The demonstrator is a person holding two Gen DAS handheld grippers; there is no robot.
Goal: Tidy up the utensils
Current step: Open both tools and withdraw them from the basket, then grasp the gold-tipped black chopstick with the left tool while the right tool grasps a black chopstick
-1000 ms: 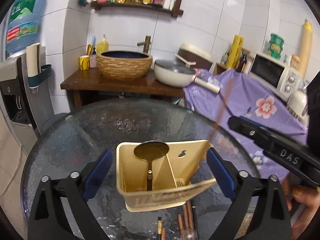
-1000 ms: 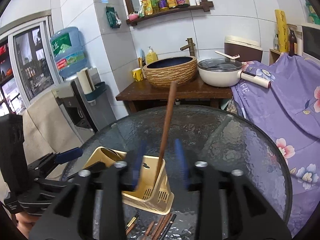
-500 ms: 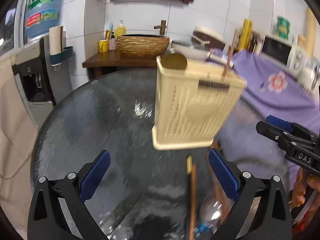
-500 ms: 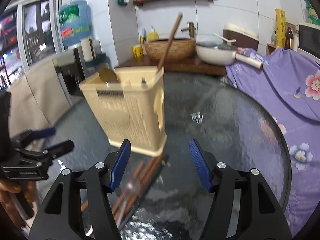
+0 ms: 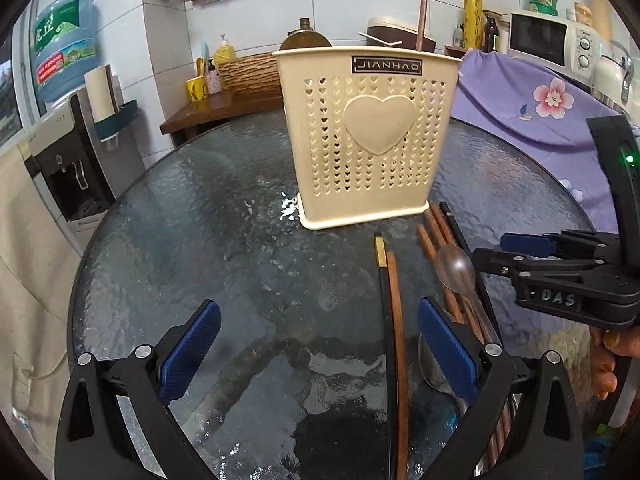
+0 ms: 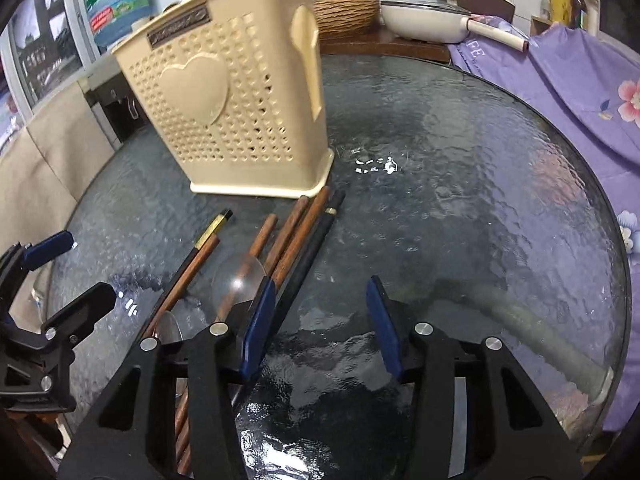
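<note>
a round textured glass table (image 5: pixel 208 248) fills the near view. far left stands a water dispenser (image 5: pixel 68 152) bearing a blue bottle (image 5: pixel 64 44). a purple floral cloth (image 5: pixel 532 100) lies right, below a white microwave (image 5: pixel 556 46).

A cream utensil holder (image 5: pixel 366 136) pierced with little hearts stands on dark rippled glass (image 5: pixel 224 264), beside brown and black chopsticks (image 6: pixel 298 236).

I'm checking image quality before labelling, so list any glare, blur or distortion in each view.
Left wrist view: sharp; fisheye bends the table rim and walls; white glare beside the holder; the textured glass mirrors the room. Right wrist view: the holder is slightly motion-blurred and looks tilted by the lens; glare specks on the glass and a highlight on the spoon; dark corners in both.
</note>
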